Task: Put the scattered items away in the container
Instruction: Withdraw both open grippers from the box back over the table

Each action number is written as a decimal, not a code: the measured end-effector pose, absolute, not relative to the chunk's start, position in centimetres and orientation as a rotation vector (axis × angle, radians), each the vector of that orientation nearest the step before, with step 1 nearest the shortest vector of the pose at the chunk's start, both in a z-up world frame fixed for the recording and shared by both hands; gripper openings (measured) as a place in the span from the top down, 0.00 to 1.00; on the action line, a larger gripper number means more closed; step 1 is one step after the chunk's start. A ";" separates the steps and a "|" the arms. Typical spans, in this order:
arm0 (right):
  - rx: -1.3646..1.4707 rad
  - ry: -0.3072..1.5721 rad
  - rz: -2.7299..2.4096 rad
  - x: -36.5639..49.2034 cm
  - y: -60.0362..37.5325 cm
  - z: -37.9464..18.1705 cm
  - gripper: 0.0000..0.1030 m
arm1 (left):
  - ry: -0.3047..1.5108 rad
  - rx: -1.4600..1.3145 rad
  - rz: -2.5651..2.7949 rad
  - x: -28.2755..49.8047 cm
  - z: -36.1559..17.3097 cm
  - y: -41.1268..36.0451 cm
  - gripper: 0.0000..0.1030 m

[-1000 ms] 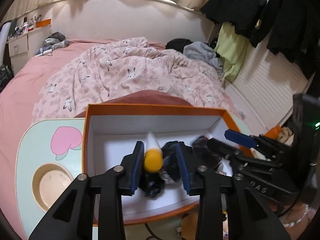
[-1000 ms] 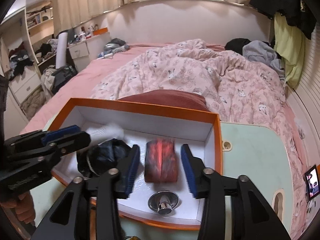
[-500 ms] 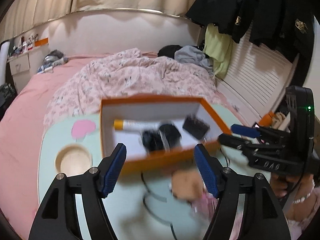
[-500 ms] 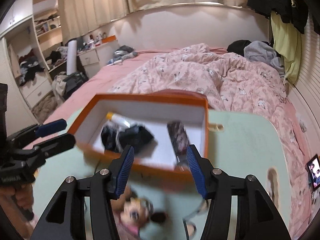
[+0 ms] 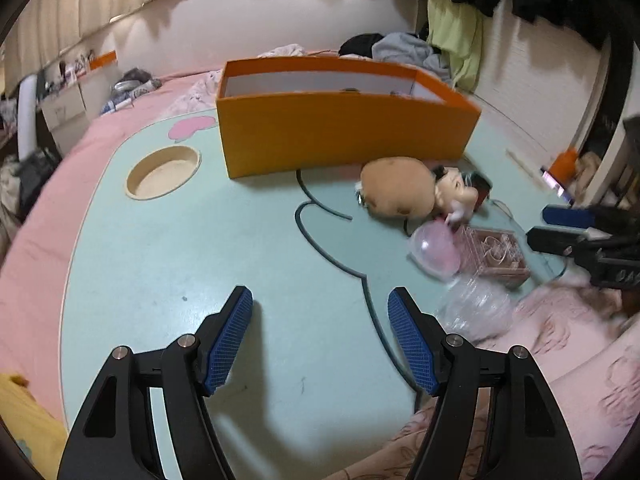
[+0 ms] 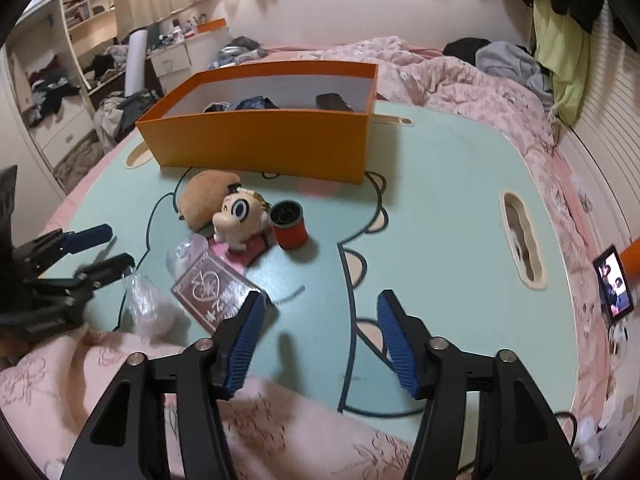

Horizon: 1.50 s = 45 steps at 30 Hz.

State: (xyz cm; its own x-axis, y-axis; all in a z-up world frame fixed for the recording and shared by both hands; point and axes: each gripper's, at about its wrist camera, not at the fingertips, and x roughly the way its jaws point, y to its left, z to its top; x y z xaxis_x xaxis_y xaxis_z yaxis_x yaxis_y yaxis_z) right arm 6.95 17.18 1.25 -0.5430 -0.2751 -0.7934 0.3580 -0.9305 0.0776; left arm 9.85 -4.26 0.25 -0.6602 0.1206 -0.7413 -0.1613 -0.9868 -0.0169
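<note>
Bedroom clutter rings the mint lap table [image 6: 440, 208], and the orange box [image 6: 260, 140] at its far side is my landmark. A second ago both my grippers were inside it releasing things; now they're pulled back to the near edge, left gripper [image 5: 320, 336] and right gripper [image 6: 316, 340] both spread wide and empty, so I judge another pickup comes next. Just in front of the box lie the plush doll [image 6: 224, 208] and red spool [image 6: 289, 230]; nearer me, the pink card box [image 6: 212, 292] and crinkled plastic [image 6: 146, 304]. The pink quilt [image 6: 120, 380] crowds that near edge.

Black tools [image 5: 320, 340], blue ribbed pads [image 6: 244, 344]
</note>
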 end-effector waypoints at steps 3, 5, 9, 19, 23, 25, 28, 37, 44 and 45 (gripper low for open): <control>1.299 0.135 -2.466 7.1 17.0 0.3 0.39 | 0.128 -1.194 2.748 10.0 -0.1 -3.7 0.22; 1.318 0.145 -2.474 7.0 16.8 -0.3 0.37 | 0.149 -1.183 2.765 10.0 -0.4 -3.5 0.18; 1.323 0.192 -2.493 7.0 16.1 -0.4 0.22 | 0.142 -1.178 2.771 9.9 -0.5 -3.7 0.12; 1.350 0.204 -2.470 6.4 15.7 -0.9 0.03 | 0.145 -1.164 2.775 9.8 -0.9 -3.8 0.07; 1.351 0.205 -2.467 6.5 15.7 -0.9 0.02 | 0.145 -1.163 2.775 9.7 -0.8 -3.8 0.06; 1.352 0.204 -2.468 6.4 15.7 -0.9 0.01 | 0.145 -1.163 2.775 9.7 -0.8 -3.8 0.06; 1.352 0.203 -2.468 6.4 15.7 -0.8 0.01 | 0.146 -1.163 2.774 9.7 -0.8 -3.8 0.06; 1.352 0.203 -2.468 6.4 15.6 -0.8 0.01 | 0.145 -1.168 2.774 9.6 -0.9 -3.7 0.01; 1.351 0.203 -2.469 6.4 15.6 -0.9 0.01 | 0.146 -1.168 2.772 9.6 -0.9 -3.7 0.01; 1.351 0.203 -2.469 6.4 15.6 -0.9 0.01 | 0.146 -1.168 2.772 9.6 -0.9 -3.7 0.01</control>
State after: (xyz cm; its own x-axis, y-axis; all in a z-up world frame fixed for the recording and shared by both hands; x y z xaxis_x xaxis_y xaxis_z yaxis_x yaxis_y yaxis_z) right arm 6.44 15.61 -0.87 -0.5025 -0.2084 -0.8391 0.3427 -0.9390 0.0281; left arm 9.63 -3.67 -0.90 -0.6920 0.0822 -0.7172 -0.1571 -0.9868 0.0384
